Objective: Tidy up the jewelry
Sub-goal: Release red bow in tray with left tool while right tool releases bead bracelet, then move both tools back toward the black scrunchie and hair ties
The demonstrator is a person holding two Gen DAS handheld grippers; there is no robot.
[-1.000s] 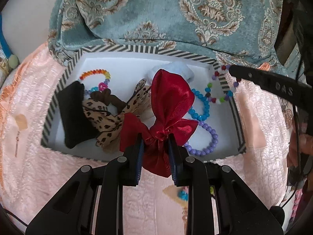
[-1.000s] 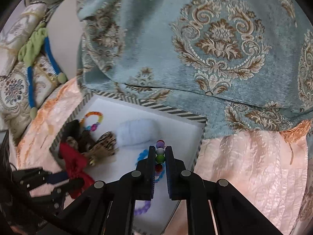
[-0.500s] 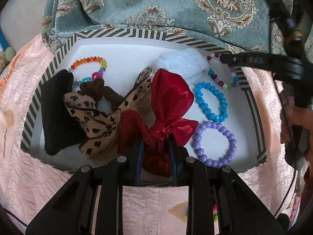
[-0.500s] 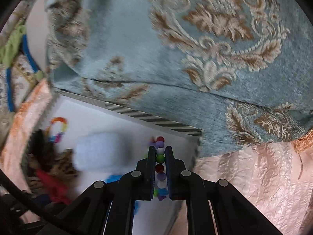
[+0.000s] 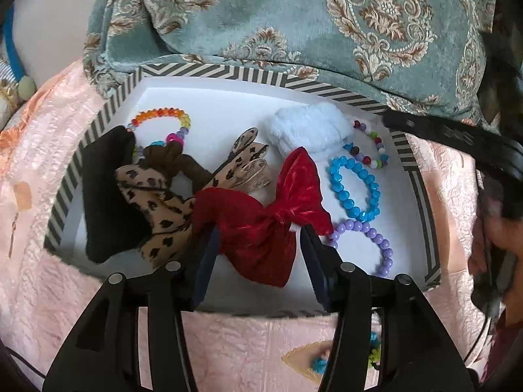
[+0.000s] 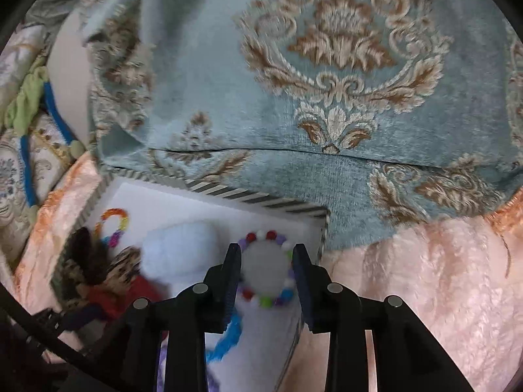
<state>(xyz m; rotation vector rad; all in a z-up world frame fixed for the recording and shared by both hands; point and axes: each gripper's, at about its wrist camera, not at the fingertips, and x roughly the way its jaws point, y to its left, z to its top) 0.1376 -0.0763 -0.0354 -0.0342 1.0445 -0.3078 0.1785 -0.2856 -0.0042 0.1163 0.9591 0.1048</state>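
Our left gripper [image 5: 260, 251] has just been opening; its jaws stand apart, the red bow [image 5: 268, 215] lying loose between them near the front edge of the striped box [image 5: 228, 76]. Our right gripper [image 6: 265, 272] has also just been opening, jaws apart around the mixed-colour bead bracelet [image 6: 266, 301], which rests in the box's far right corner beside the pale blue scrunchie [image 6: 178, 250].

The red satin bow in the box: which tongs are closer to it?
Left. The left tongs straddle the red bow, jaws just opened; the right tongs sit at the box's far corner around the multicolored bracelet.
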